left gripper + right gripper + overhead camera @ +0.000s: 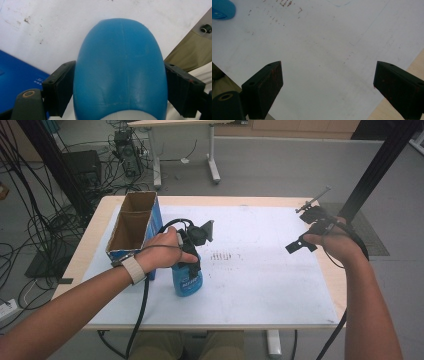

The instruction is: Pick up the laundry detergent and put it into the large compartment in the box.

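Note:
A blue plastic bottle stands upright on the white mat, left of the middle. My left gripper comes down over it from above, hand wrapped around the gripper body. In the left gripper view the bottle's rounded blue body sits between the two black pads, and both pads touch its sides: the left gripper is shut on it. My right gripper hovers over the mat's right side, open, with nothing between the jaws of the right gripper. The bottle shows far off in the right gripper view's corner.
An open cardboard box with blue sides stands just left of the bottle, its blue wall close by. The white mat covers most of the wooden table. A black frame post rises at the back right.

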`<state>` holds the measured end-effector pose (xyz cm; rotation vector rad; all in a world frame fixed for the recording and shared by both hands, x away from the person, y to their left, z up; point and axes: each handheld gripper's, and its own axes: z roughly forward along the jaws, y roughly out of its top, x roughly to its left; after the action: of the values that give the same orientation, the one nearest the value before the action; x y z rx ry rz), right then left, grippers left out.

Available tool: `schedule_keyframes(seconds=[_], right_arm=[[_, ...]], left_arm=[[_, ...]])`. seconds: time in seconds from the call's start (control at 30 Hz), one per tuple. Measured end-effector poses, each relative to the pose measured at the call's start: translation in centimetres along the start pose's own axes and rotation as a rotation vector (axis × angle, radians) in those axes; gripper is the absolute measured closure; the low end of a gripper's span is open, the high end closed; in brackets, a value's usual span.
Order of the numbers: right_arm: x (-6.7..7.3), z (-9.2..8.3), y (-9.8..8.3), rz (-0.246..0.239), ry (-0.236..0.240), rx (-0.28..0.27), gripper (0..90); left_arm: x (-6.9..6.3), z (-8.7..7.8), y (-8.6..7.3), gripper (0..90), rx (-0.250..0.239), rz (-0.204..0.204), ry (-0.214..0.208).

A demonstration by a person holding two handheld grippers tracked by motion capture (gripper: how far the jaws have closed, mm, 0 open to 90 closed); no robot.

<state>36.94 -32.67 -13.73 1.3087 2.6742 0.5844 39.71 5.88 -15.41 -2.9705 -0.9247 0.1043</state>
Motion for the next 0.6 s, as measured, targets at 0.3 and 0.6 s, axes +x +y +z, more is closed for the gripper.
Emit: schedule_keyframes(seconds=[0.3,0.6], right_arm=[[0.07,-0.06,-0.03,-0.004,0.000,-0.004,8.7],[0.10,-0.04,-0.02,-0.006,0.001,-0.004,8.7]], left_arm=[[-0.51,-0.03,0.00,33.3,0.005,0.002,0.024],[-0.89,-0.02,-0.20,37.8,-0.007,-0.002,0.044]])
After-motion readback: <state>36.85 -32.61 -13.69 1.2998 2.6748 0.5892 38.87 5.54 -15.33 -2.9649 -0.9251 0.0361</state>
